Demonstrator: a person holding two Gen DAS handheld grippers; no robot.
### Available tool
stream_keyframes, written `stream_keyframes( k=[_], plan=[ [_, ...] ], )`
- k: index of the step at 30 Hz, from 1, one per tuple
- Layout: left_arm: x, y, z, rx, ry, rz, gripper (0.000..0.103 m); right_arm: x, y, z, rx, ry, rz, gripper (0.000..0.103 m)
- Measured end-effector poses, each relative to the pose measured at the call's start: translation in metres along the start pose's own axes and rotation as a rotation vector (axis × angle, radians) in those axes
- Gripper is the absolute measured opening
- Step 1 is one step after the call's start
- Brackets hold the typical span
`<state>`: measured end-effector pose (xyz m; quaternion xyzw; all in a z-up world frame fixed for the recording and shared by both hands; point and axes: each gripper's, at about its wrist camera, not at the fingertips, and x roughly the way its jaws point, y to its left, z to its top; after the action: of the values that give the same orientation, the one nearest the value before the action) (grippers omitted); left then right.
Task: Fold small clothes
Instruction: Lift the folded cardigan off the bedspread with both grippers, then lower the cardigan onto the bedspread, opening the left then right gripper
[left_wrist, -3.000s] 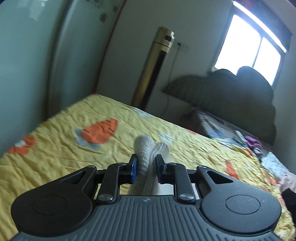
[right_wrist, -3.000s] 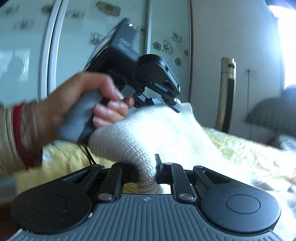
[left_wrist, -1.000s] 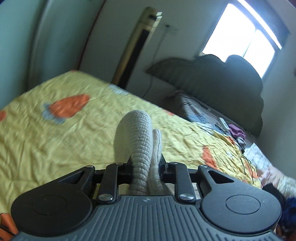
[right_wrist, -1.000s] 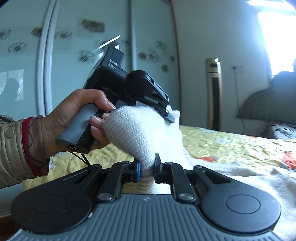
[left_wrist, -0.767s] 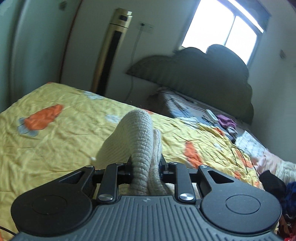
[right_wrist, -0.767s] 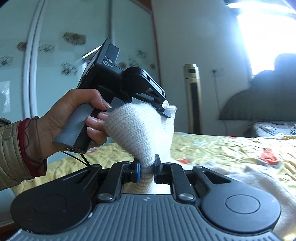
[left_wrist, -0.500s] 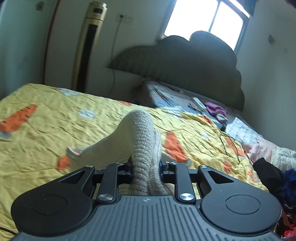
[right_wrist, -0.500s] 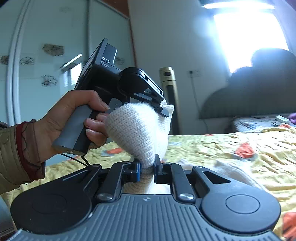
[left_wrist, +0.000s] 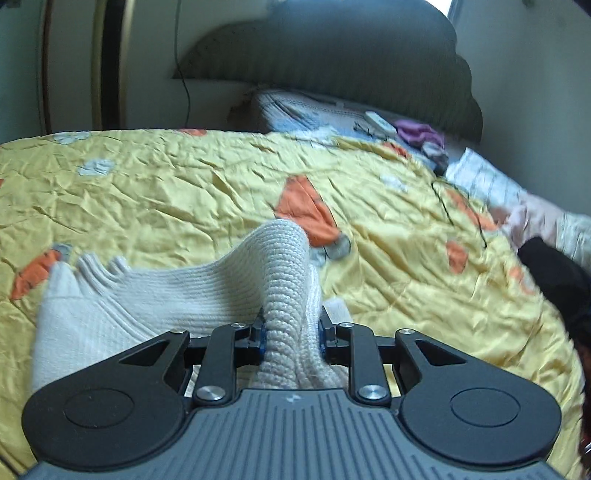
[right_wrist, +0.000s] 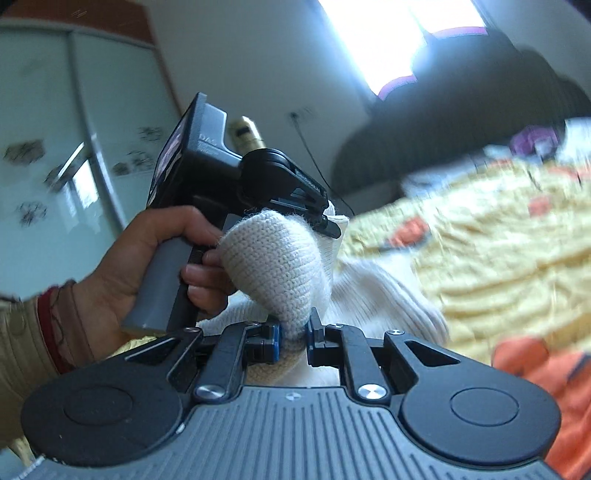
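i have both claws clamped on the same cream knitted garment (left_wrist: 207, 291). my left gripper (left_wrist: 290, 334) has its two fingers pressed in on a thick bunched fold of the knit, which rises in a hump just ahead of the fingertips and then drapes away to the left, where a ribbed, wavy edge lies on the yellow bedspread (left_wrist: 184, 192). my right gripper (right_wrist: 293, 334) pinches another fold of the cream knitted garment (right_wrist: 273, 258), with blue pads (right_wrist: 275, 338) squeezing the wool on either side. from the right wrist view i see my left hand (right_wrist: 147, 258) wrapped around the grey handle of the other tool, close by and just above, its black fingers shut on the top of the same bulge of knit. so the two grips are near each other on one raised bunch, and the rest of the garment trails down and to the right onto the bed.

the bedspread is crumpled, with orange patches (left_wrist: 306, 210) printed on it. a dark padded headboard (left_wrist: 332, 62) stands at the far end, with a patterned pillow (left_wrist: 310, 110) below it and small purple things (left_wrist: 417, 131) beside that. a dark cloth (left_wrist: 554, 277) lies at the right edge of the bed. a glass wardrobe door (right_wrist: 74, 147) with flower marks fills the left of the right wrist view, which is blurred on its right side.
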<state>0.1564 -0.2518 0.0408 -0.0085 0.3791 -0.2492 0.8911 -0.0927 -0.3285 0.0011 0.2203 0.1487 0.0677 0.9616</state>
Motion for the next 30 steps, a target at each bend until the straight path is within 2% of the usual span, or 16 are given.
stream_keyframes(
  k=[6,15,18,20,27,28,30],
  plan=[
    [0.007,-0.019,-0.007,0.088,-0.006,0.034,0.031,0.003,-0.029,-0.019,0.165,0.049,0.019,0.017],
    [0.005,-0.021,-0.006,0.085,0.001,0.020,0.043,0.006,-0.033,-0.022,0.226,0.078,0.018,0.017],
    [0.004,-0.023,-0.006,0.090,0.000,0.010,0.054,0.008,-0.034,-0.018,0.233,0.084,0.013,0.017],
    [0.000,-0.025,-0.007,0.101,-0.013,0.008,0.065,0.005,-0.035,-0.018,0.247,0.087,0.012,0.017],
    [-0.017,-0.028,-0.009,0.160,-0.052,0.037,0.068,0.010,-0.042,-0.017,0.291,0.104,0.001,0.018],
    [-0.020,-0.025,-0.010,0.164,-0.053,0.048,0.069,0.010,-0.043,-0.016,0.299,0.106,0.002,0.019],
    [-0.028,-0.018,-0.014,0.174,-0.062,0.066,0.072,0.011,-0.046,-0.014,0.324,0.108,0.002,0.030]
  ],
)
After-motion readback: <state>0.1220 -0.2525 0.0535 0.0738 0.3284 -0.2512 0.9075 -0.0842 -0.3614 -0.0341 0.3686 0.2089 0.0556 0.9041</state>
